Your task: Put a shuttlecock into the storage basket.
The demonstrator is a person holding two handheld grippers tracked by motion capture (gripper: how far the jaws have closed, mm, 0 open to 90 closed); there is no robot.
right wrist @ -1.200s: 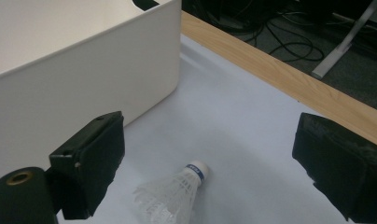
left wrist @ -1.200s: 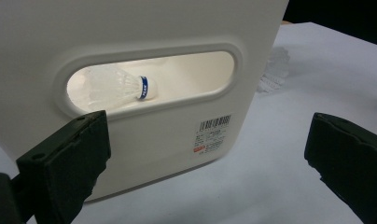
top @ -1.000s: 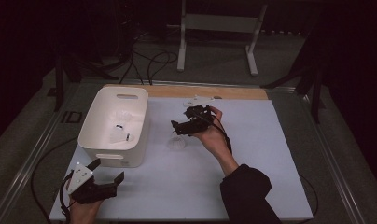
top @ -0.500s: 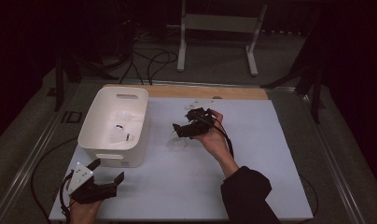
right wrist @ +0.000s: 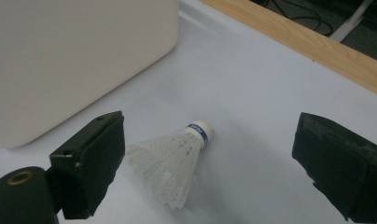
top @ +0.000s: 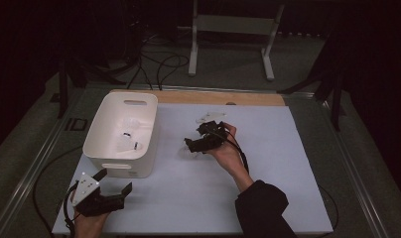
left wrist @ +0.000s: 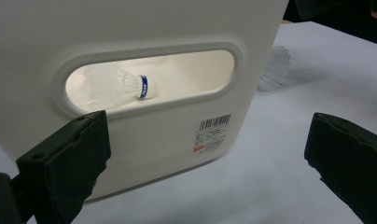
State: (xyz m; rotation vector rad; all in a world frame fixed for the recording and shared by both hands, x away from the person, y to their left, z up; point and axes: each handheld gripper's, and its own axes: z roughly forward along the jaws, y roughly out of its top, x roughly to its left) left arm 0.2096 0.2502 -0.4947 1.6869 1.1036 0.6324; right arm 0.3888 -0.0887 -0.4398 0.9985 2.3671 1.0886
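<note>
Right gripper poised over a shuttlecock beside the white tub

Nearest, the left gripper (top: 109,194) rests on the worktop (top: 288,188) with jaws released, facing the white tub (top: 105,163). Farther in, the right gripper (right wrist: 214,158) hovers with jaws spread wide either side of a shuttlecock (right wrist: 170,161) lying on its side, cork pointing away, untouched. Another shuttlecock (left wrist: 116,86) lies inside the tub.

From above, my right hand (top: 228,151) and right gripper (top: 191,145) cover most of the shuttlecock (right wrist: 175,156) I'm over; what pokes out is too faint to read. The bin (top: 120,134) holds small pale things, too small to count. In the left gripper view, the bin's wall hides most of the shuttlecock inside (left wrist: 114,87); its handle slot shows only part.
</note>
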